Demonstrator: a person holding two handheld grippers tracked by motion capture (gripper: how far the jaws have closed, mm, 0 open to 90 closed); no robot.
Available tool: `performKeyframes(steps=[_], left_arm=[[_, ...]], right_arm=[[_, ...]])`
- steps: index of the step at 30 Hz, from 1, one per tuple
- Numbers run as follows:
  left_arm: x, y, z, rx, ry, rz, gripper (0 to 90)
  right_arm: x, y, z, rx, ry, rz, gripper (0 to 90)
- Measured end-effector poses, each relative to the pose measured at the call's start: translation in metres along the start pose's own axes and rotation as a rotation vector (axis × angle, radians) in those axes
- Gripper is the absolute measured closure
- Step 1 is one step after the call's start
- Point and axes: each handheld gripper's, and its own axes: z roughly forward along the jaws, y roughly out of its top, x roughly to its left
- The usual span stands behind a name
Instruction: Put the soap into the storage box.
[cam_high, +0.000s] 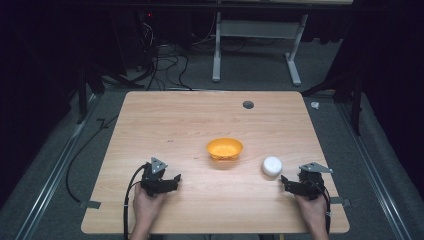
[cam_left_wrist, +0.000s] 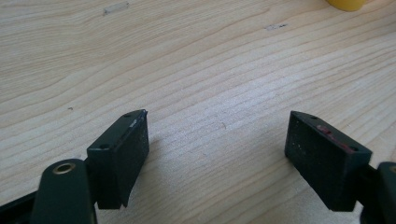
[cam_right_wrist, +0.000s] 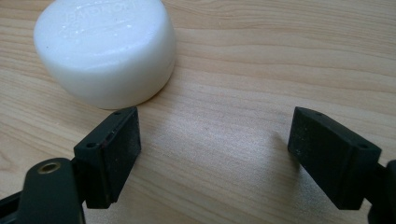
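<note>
An orange bowl (cam_high: 224, 148) sits near the middle of the wooden table (cam_high: 200, 115); its edge (cam_left_wrist: 346, 4) peeks in at the top right of the left gripper view. A white round puck (cam_high: 271, 166) lies to the bowl's right. In the right gripper view the puck (cam_right_wrist: 105, 49) is just beyond the left jaw, outside the gap. My right gripper (cam_high: 286, 183) (cam_right_wrist: 215, 156) is open over bare wood, close to the puck. My left gripper (cam_high: 172, 181) (cam_left_wrist: 217, 154) is open at the front left, with nothing between its jaws.
A dark round hole (cam_high: 248, 104) marks the table's far side. Beyond the table stand a white desk frame (cam_high: 257, 30) and loose cables (cam_high: 165, 62) on the grey floor. A black cable (cam_high: 127, 200) trails from the left gripper.
</note>
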Motion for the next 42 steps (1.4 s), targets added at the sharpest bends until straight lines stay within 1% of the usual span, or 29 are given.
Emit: performKeyframes(steps=[10,13,19,21,26,27,28,33,37,41,42], left_arm=[[0.0,0.0,0.0,0.0,0.0,-0.001,22.3],[0.0,0.0,0.0,0.0,-0.001,-0.001,22.4],[0.0,0.0,0.0,0.0,-0.002,-0.001,22.3],[0.0,0.0,0.0,0.0,-0.002,-0.001,22.3],[0.0,0.0,0.0,0.0,-0.002,-0.001,22.3],[0.0,0.0,0.0,0.0,-0.002,-0.001,22.3],[0.0,0.0,0.0,0.0,-0.002,-0.001,22.3],[0.0,0.0,0.0,0.0,-0.002,-0.001,22.3],[0.0,0.0,0.0,0.0,-0.002,-0.001,22.3],[0.0,0.0,0.0,0.0,-0.002,-0.001,22.3],[0.0,0.0,0.0,0.0,-0.002,-0.001,22.3]], right_arm=[[0.0,-0.001,-0.001,-0.001,0.002,-0.001,18.1],[0.0,-0.001,-0.005,-0.002,0.009,0.01,18.5],[0.003,-0.003,-0.013,-0.011,0.019,0.005,18.5],[0.005,-0.004,-0.019,-0.025,0.023,0.004,18.4],[0.009,-0.004,-0.024,-0.036,0.03,0.002,18.3],[0.011,-0.004,-0.026,-0.047,0.034,-0.004,18.1],[0.012,-0.004,-0.027,-0.052,0.038,-0.012,18.1],[0.018,-0.002,-0.031,-0.058,0.043,-0.006,17.6],[0.022,0.001,-0.033,-0.069,0.049,-0.018,17.3],[0.026,0.003,-0.034,-0.079,0.059,-0.017,17.0],[0.027,0.006,-0.033,-0.085,0.064,-0.026,16.6]])
